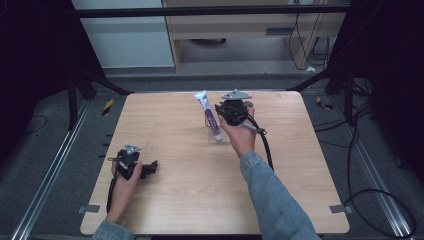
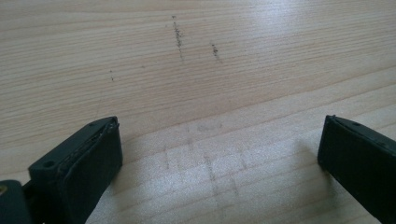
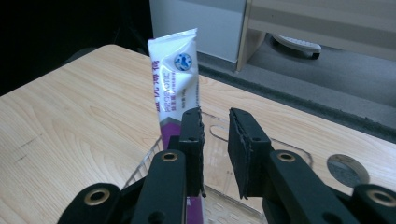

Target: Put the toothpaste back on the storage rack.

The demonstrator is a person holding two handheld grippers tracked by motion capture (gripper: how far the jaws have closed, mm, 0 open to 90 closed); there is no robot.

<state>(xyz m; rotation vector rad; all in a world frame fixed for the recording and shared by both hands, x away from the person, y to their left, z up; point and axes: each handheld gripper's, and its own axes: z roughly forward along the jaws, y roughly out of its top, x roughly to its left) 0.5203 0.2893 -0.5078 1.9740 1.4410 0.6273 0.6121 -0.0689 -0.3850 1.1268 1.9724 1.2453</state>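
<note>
Our right claw point(image 3: 215, 116), 2 jaws clenched just beside the tube point(image 3: 173, 79) standing upright in the clear holder point(image 1: 214, 140), seems placed to steady that holder, though we cannot tell whether it pinches the wall, while our left claw point(image 1: 152, 166) waits released, well apart from the holder.

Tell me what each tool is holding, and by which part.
Left tool: nothing, jaws wide over the table. Right tool: jaws nearly together at the clear holder beside the tube; whether they pinch its wall cannot be told.
</note>
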